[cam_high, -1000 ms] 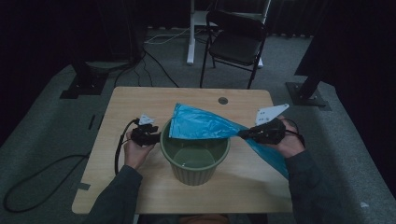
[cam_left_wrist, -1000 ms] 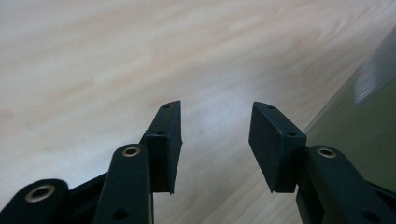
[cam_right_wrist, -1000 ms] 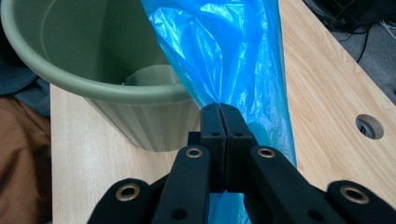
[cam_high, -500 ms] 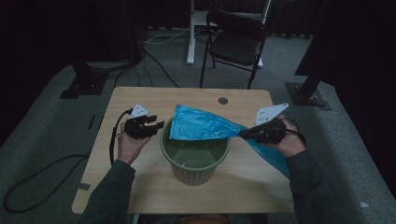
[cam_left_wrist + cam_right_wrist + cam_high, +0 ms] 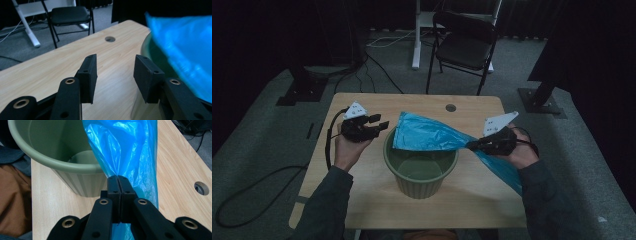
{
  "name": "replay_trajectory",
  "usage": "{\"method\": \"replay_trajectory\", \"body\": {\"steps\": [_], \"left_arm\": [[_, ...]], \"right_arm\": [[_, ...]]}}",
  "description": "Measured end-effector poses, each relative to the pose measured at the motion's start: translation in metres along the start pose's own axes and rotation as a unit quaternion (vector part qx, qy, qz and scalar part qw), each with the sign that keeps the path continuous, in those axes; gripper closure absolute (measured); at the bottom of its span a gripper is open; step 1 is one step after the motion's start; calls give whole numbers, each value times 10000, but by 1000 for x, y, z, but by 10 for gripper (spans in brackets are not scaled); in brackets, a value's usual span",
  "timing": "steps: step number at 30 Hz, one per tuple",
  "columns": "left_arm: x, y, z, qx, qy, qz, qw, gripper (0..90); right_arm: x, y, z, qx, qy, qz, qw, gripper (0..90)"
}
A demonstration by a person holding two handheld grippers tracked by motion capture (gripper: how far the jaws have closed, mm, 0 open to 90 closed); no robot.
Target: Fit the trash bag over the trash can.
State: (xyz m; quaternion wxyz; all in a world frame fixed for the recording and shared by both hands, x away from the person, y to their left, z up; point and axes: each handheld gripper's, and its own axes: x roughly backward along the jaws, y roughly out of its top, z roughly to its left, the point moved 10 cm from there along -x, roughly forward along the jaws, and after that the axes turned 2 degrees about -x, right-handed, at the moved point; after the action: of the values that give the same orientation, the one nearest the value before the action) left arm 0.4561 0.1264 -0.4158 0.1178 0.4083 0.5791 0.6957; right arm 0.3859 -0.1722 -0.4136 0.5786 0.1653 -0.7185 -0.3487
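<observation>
A green bucket [image 5: 420, 162] is seen standing on the wooden bench [image 5: 362, 200], near the front edge and about in the middle. A blue plastic bag [image 5: 432, 135] is stretched over the far side of the bucket's rim. One end of the bag is spread out wide above the bucket, and the other end hangs down past the right side of the bench.

The bag is pinched by the right gripper [image 5: 477, 145], just to the right of the bucket. In the right gripper view its jaws are seen pressed tight together on a bunched part of the bag [image 5: 125, 150], with the bucket [image 5: 57, 157] beside it.

The left gripper [image 5: 379, 124] is held just to the left of the bucket, above the bench. Its jaws are spread apart and nothing is held between them. In the left gripper view the bag [image 5: 185, 45] is seen to one side of the jaws, not touching them.

A round hole [image 5: 450, 107] is cut in the bench near the far edge. A black folding chair [image 5: 464, 47] and a white stand [image 5: 416, 35] are seen on the grey floor behind the bench, with cables [image 5: 377, 65] lying near them. No writing or labels can be read anywhere.
</observation>
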Motion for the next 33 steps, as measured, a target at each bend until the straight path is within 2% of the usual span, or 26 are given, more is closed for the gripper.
{"method": "replay_trajectory", "body": {"steps": [6,7,14,19,25,33], "left_arm": [[-3,8,-8,-72,-111,-49,9999,524],[-5,12,-13,-120,-166,-68,9998,522],[-8,17,-20,-187,-226,-101,9995,519],[-12,14,-24,-294,-219,38,9993,520],[-16,10,-27,-329,-255,119,9991,520],[-17,11,-32,-420,-297,141,9986,521]], "right_arm": [[0,2,2,62,42,-4,10000,895],[0,2,4,103,69,-8,9999,895],[1,3,6,172,93,-20,9998,895],[6,6,7,248,114,-141,9995,895],[12,13,10,349,179,-326,9987,895],[14,23,14,435,296,-491,9974,895]]}}
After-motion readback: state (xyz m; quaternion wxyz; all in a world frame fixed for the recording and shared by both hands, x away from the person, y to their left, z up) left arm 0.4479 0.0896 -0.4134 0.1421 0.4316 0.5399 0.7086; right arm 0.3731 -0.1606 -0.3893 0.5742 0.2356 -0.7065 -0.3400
